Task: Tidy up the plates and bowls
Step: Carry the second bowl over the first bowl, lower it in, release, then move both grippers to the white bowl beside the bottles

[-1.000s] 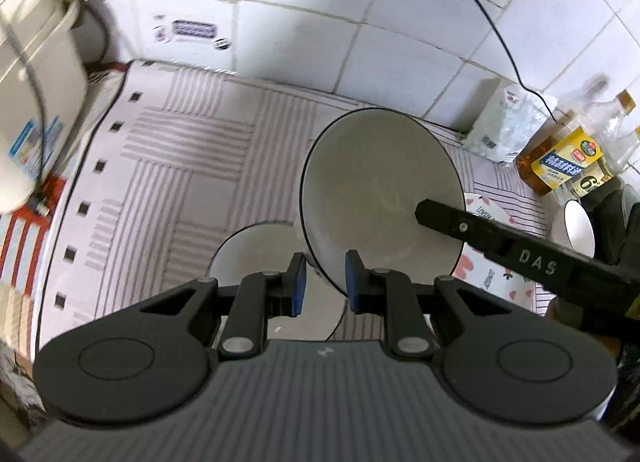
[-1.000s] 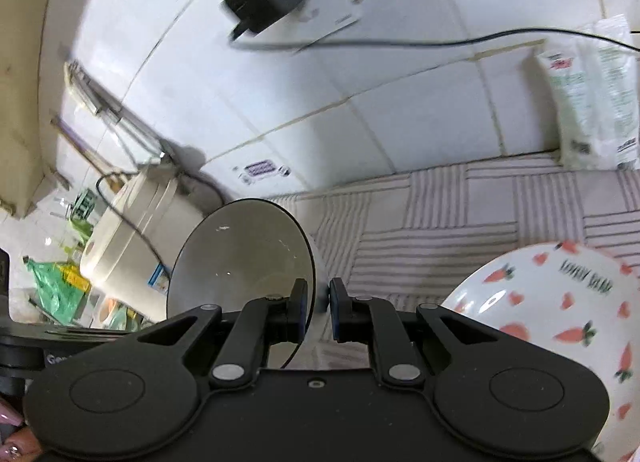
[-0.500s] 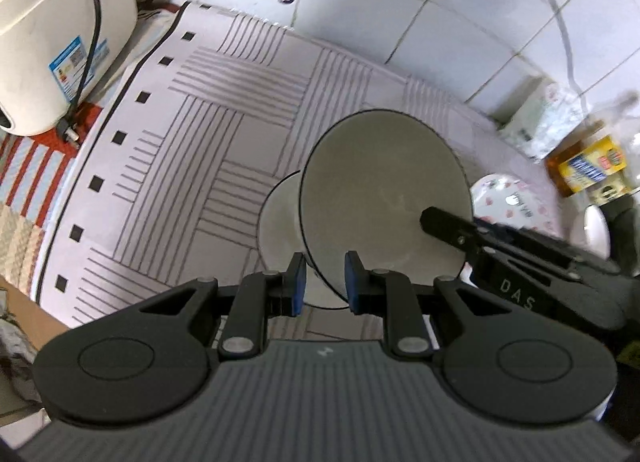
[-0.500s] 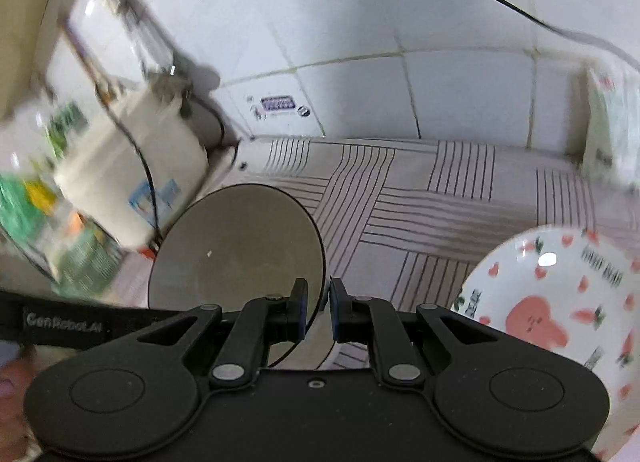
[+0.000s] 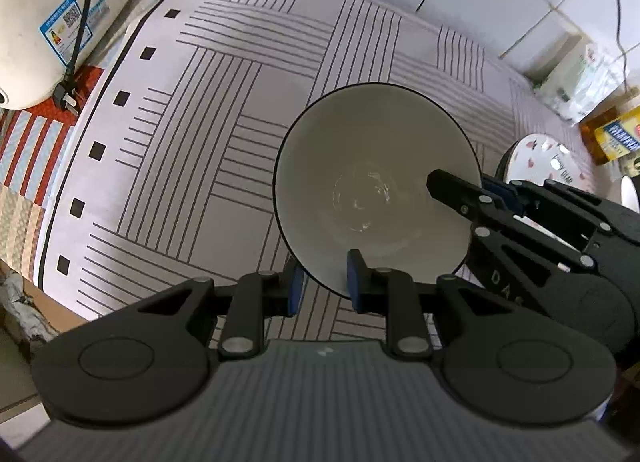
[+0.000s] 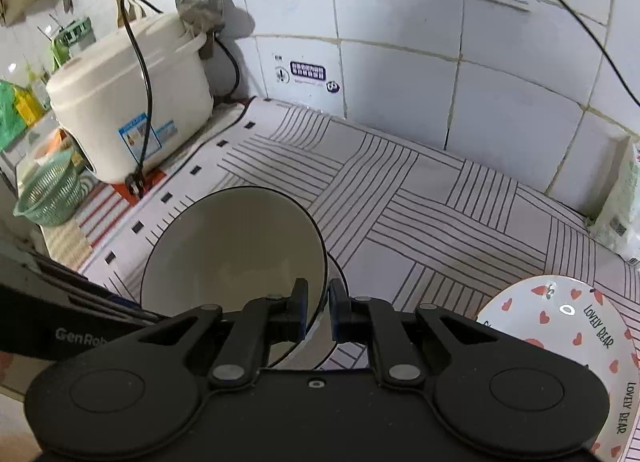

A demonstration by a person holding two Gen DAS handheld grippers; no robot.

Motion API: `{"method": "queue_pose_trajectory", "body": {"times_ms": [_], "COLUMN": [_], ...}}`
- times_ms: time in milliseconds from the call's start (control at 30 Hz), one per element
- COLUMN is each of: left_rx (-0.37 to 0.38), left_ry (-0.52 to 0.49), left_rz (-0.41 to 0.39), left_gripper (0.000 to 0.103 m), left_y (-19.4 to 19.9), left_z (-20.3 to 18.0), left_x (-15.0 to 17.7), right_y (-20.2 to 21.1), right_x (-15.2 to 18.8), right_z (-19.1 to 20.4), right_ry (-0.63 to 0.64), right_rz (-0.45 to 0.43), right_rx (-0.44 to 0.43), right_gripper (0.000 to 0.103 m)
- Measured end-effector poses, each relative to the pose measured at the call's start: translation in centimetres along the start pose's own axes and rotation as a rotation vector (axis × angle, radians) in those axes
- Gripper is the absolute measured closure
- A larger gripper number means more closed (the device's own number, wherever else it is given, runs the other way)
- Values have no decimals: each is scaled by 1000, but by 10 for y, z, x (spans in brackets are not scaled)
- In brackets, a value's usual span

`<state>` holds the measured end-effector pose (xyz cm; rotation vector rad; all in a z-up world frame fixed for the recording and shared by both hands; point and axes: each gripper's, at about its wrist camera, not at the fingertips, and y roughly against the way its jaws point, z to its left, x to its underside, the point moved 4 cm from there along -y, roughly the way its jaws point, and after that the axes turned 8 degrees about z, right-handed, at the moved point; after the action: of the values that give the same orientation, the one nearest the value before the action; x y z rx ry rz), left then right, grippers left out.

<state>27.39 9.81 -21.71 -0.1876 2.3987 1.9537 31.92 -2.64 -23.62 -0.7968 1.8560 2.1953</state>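
A white bowl with a black rim (image 5: 360, 166) hangs tilted just above the striped mat (image 5: 200, 102). My left gripper (image 5: 324, 286) is shut on its near rim. My right gripper (image 6: 319, 304) is shut on the rim at the bowl's other side; in the left wrist view it reaches in from the right with one finger (image 5: 452, 188) inside the bowl. In the right wrist view the bowl (image 6: 232, 246) shows the black rim of a second bowl (image 6: 338, 274) peeking out right behind it. That second bowl is hidden in the left wrist view.
A white plate with red hearts (image 6: 560, 322) lies on the mat to the right. A white rice cooker (image 6: 120, 94) with a loose cord stands at the left, with a green colander (image 6: 48, 194) beside it. An oil bottle (image 5: 616, 134) and a bag (image 6: 620, 202) line the tiled wall.
Both grippers have brought the bowl down and over the second bowl, which was in plain sight beside it and is now covered. The right wrist view has rolled upright.
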Motion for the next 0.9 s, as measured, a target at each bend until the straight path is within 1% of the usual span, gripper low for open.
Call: {"method": "queue_pose_trajectory", "body": {"times_ms": [133, 267, 367, 467, 500, 533, 600, 667, 767, 800, 833, 867, 900], "left_rx": [-9, -6, -9, -10, -10, -3, -18, -26, -22, -35, -60, -77, -90], "left_ry": [3, 14, 13, 12, 14, 19, 16, -2, -28, -45, -69, -89, -111], "left_rz": [33, 58, 64, 67, 70, 71, 61, 55, 52, 57, 64, 65, 62], "left_gripper": [80, 78, 76, 75, 72, 71, 70, 68, 61, 56, 53, 52, 52], "left_y": [-6, -12, -13, -13, -12, -10, -8, -5, 4, 6, 10, 13, 17], "left_z": [-2, -4, -3, -4, -4, -5, -6, -7, -11, -13, -17, -20, -23], "left_x": [-6, -9, -10, -10, -9, -9, -9, -9, -8, -7, -4, -1, 2], "right_y": [-6, -11, -15, -17, -18, -18, -18, -16, -5, 0, 6, 13, 19], "right_x": [1, 0, 1, 1, 1, 2, 3, 3, 4, 4, 4, 5, 5], "right_z": [2, 0, -2, -1, 0, 1, 1, -3, -7, -8, -10, -11, -11], "right_ry": [42, 52, 55, 88, 100, 108, 97, 59, 23, 11, -1, -14, -22], "right_rz": [-6, 6, 11, 13, 14, 12, 4, 4, -19, -28, -38, -51, -61], "right_rx": [40, 42, 46, 73, 76, 84, 85, 78, 70, 67, 63, 61, 68], "right_gripper": [89, 89, 90, 90, 90, 88, 88, 87, 87, 85, 81, 77, 69]}}
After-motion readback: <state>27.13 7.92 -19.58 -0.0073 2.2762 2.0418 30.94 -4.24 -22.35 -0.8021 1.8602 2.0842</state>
